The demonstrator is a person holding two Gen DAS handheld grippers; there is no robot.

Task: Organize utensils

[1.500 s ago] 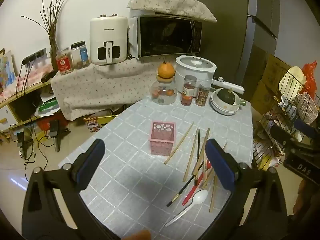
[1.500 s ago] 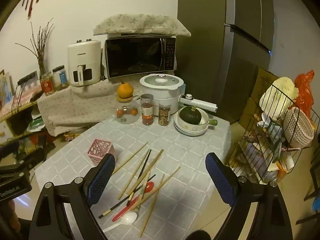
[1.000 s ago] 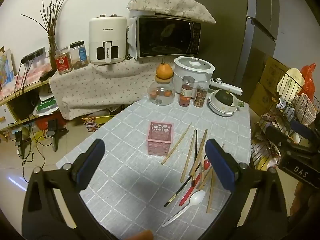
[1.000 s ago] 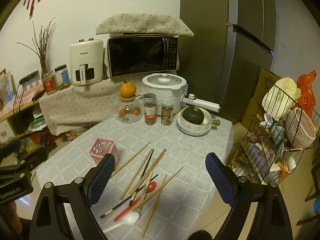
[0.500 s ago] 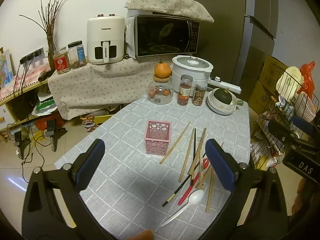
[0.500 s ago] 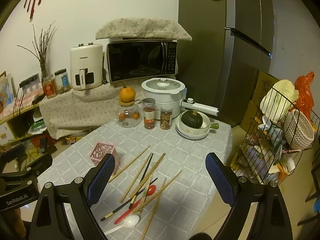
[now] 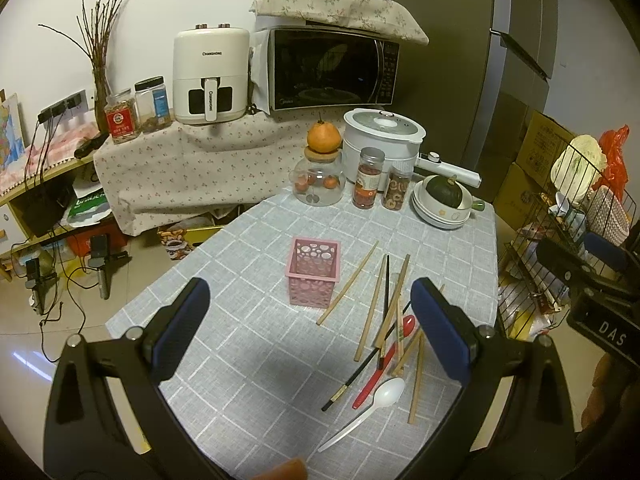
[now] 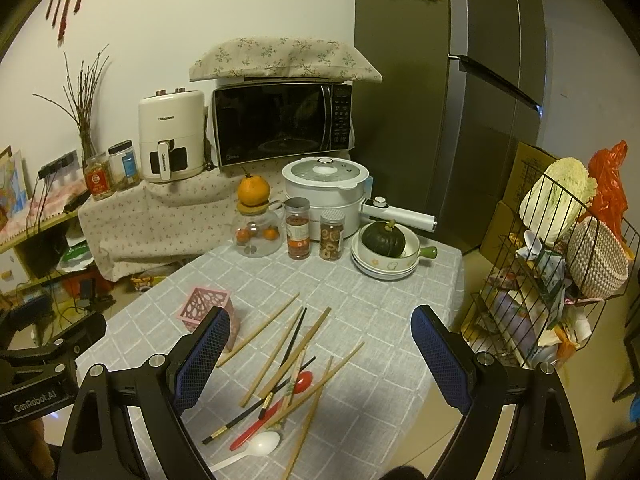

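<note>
A pink perforated holder (image 7: pixel 314 270) (image 8: pixel 202 304) stands upright on the grey checked tablecloth (image 7: pixel 240 340). To its right lie several wooden chopsticks (image 7: pixel 374 304) (image 8: pixel 276 354), a black chopstick (image 7: pixel 362 368), a red spoon (image 7: pixel 384 362) (image 8: pixel 276 410) and a white plastic spoon (image 7: pixel 366 408) (image 8: pixel 250 452) in a loose pile. My left gripper (image 7: pixel 308 334) hovers open above the table's near edge, nothing between its blue pads. My right gripper (image 8: pixel 320 364) is open too, above the utensil pile, empty.
At the table's far end stand a glass jar with an orange (image 7: pixel 320 172), two spice jars (image 7: pixel 368 178), a white cooker (image 7: pixel 384 140) and stacked bowls with a squash (image 7: pixel 444 202). A wire rack (image 8: pixel 560 272) stands right of the table. Microwave and air fryer sit behind.
Both grippers have drifted back and slightly up from the table; the scene looks a little farther away. Nothing on the table has moved.
</note>
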